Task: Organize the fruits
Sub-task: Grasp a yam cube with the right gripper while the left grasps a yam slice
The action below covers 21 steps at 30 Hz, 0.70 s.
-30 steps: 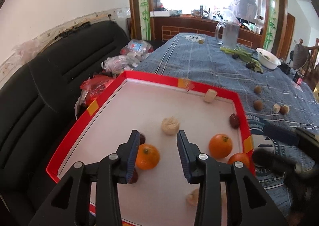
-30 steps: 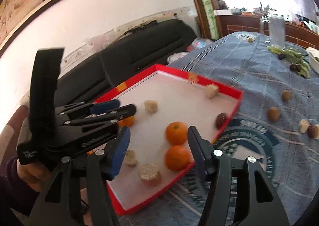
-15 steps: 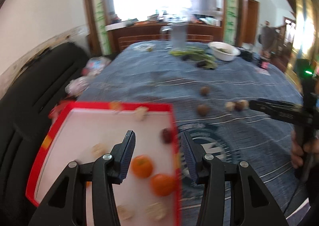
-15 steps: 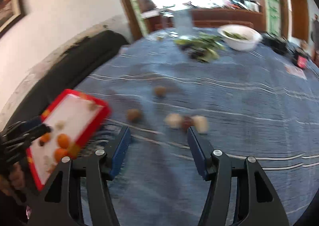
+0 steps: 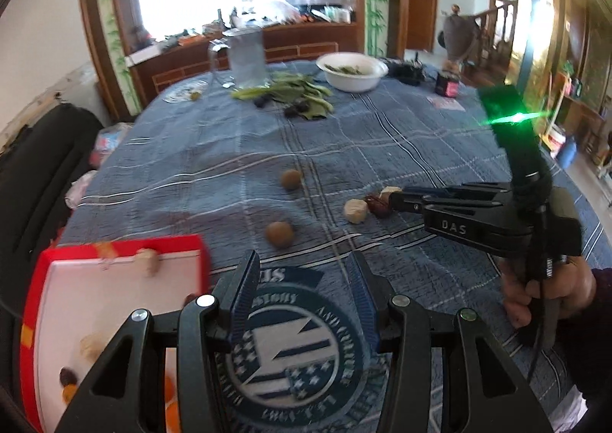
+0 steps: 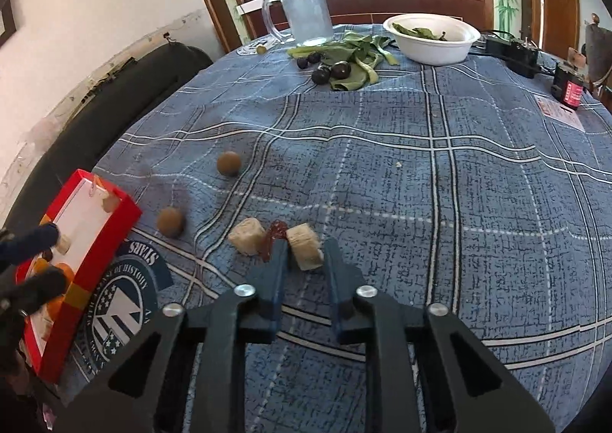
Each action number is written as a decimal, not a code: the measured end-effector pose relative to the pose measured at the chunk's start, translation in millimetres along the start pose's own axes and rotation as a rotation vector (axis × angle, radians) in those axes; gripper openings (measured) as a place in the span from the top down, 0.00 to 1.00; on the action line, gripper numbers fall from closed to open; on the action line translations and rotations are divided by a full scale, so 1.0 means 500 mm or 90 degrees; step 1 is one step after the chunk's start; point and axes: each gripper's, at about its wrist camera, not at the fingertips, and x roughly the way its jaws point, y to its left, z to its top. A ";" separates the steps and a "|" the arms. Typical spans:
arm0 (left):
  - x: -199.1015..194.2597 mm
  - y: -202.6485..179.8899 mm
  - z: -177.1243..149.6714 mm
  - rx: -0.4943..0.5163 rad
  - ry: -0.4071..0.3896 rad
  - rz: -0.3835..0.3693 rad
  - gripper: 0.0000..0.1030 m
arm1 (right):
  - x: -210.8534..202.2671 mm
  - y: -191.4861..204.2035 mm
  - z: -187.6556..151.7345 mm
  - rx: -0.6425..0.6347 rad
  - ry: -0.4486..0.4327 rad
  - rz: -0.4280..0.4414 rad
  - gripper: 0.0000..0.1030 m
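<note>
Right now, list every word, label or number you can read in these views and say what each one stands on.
"DAS": white letters on the side of the right gripper.
"STARS" and "OF HISTORY": on the round emblem printed on the tablecloth, seen upside down.
Red container label: too small to read.
Paper card beside it: print too small to read.

- Your right gripper sits around the right cube, with the date touching its left side.
- Left of the date lies another cube; beyond it, two round fruits, then the tray at the table's left edge.
- The bowl and jug stand at the far end.
</note>
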 end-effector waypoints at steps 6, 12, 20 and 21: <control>0.068 -0.025 0.042 0.021 0.040 -0.023 0.55 | -0.034 -0.036 0.013 0.066 -0.034 0.029 0.86; 0.131 -0.066 0.066 0.065 0.078 -0.036 0.65 | -0.058 -0.077 0.018 0.125 -0.040 0.049 0.86; 0.183 -0.089 0.068 0.109 0.115 -0.036 0.74 | -0.050 -0.108 0.021 0.166 -0.011 0.084 0.86; 0.188 -0.091 0.066 0.112 0.119 -0.039 0.76 | -0.044 -0.104 0.021 0.163 -0.001 0.088 0.86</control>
